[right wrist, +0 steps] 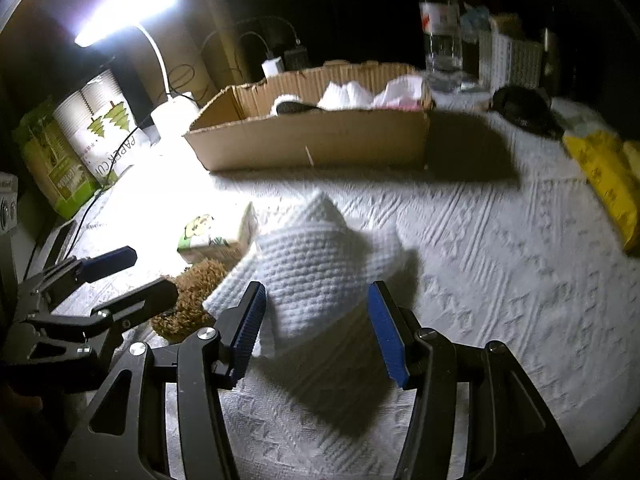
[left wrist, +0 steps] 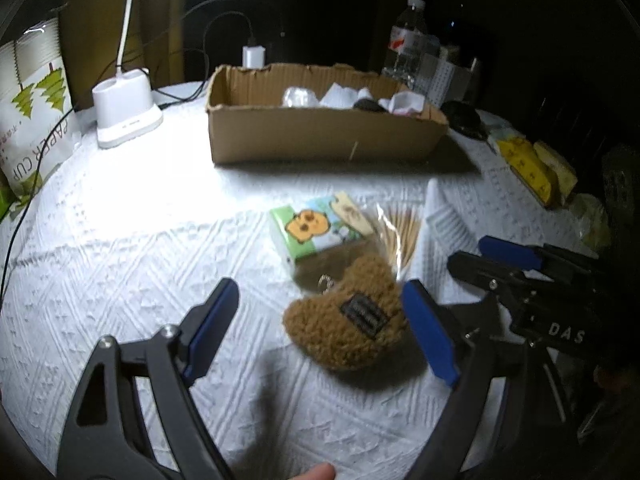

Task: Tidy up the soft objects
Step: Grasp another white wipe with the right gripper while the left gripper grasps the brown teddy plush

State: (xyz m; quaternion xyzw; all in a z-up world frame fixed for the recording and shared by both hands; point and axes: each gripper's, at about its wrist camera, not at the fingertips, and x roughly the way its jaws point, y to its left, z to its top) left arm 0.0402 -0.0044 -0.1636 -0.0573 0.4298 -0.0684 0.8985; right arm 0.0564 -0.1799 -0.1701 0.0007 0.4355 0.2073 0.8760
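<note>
Here we have each tool over its own target: the brown plush pouch [left wrist: 346,326] lies just ahead between the spread pads of our left gripper [left wrist: 320,328], untouched, while the white knitted cloth [right wrist: 316,276] sits between our right gripper [right wrist: 316,332] pads, also parted, box [left wrist: 320,136] well beyond

Two wrist views, both tilted down and close over the table [left wrist: 120,240], facing the far box [left wrist: 320,136]. Shared: box, brown plush [left wrist: 348,328], tissue pack [right wrist: 212,236], bottle [right wrist: 440,32].
</note>
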